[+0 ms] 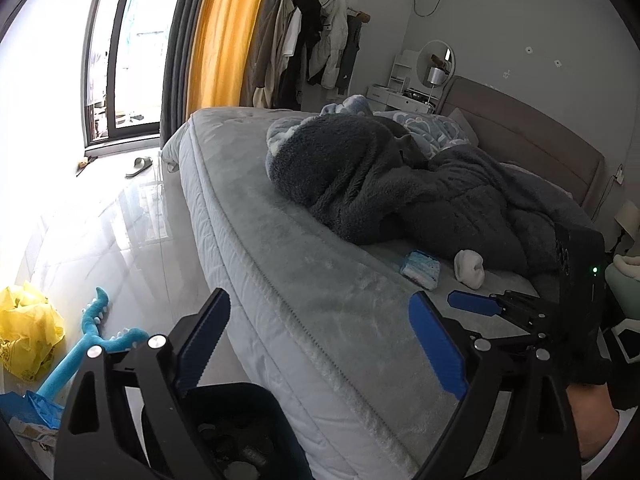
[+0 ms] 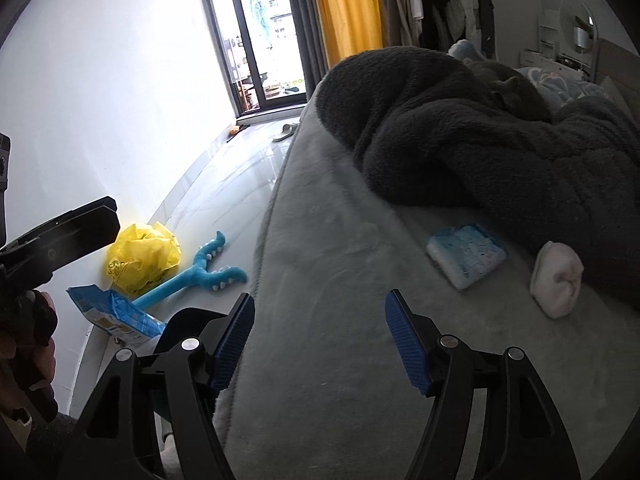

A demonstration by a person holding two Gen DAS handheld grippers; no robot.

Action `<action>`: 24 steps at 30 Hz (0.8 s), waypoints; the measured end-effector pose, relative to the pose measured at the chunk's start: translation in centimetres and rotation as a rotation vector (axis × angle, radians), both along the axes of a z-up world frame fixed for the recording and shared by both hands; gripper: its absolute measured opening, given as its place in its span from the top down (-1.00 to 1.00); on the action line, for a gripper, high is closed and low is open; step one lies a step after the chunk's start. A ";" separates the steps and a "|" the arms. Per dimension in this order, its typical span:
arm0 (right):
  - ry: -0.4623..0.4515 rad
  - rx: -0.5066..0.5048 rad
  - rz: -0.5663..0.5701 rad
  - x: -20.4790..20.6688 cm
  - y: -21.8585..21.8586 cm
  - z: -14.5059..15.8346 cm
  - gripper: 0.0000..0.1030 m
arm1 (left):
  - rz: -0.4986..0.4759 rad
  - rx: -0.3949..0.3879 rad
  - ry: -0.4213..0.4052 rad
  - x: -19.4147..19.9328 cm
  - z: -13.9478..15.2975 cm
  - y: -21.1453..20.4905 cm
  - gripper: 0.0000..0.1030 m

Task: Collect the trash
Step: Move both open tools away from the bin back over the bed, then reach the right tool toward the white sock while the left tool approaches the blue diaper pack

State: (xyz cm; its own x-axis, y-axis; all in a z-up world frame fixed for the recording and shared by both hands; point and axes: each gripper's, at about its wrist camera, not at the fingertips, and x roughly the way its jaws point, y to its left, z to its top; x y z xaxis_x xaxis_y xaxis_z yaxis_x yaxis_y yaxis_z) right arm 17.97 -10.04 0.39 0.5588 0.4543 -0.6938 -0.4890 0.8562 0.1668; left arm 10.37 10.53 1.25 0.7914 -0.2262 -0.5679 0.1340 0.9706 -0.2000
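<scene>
My left gripper [image 1: 320, 308] stands open and empty over the mattress edge [image 1: 248, 280]. Under it is a dark bin [image 1: 240, 412] with scraps inside. In the right wrist view my right gripper [image 2: 320, 304] is open too, nothing between its blue pads, above the grey bed cover [image 2: 340, 240]. On the bed lie a blue-white tissue pack [image 2: 466, 254] [image 1: 420, 270] and a white rolled wad [image 2: 556, 282] [image 1: 470, 268], ahead and right of both grippers. On the floor to the left lie a crumpled yellow plastic bag [image 2: 144, 258] [image 1: 28, 328] and a blue snack bag [image 2: 116, 314].
A teal plush stick toy [image 2: 196, 276] lies on the tiled floor beside the bags. A heap of dark fleece blanket [image 1: 380, 184] covers the far side of the bed. A slipper [image 1: 138, 166] lies near the balcony door; a clothes rack [image 1: 316, 40] stands behind the bed.
</scene>
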 end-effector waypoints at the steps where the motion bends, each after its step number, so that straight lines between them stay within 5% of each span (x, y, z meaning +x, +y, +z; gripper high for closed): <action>1: -0.004 -0.003 -0.012 0.2 -0.5 0.0 -0.35 | -0.008 -0.001 0.001 0.5 -0.1 -0.6 -0.80; 24: 0.033 0.012 -0.322 5.5 -11.7 -1.1 -0.41 | -0.148 0.023 0.070 6.7 -3.1 -7.6 -0.81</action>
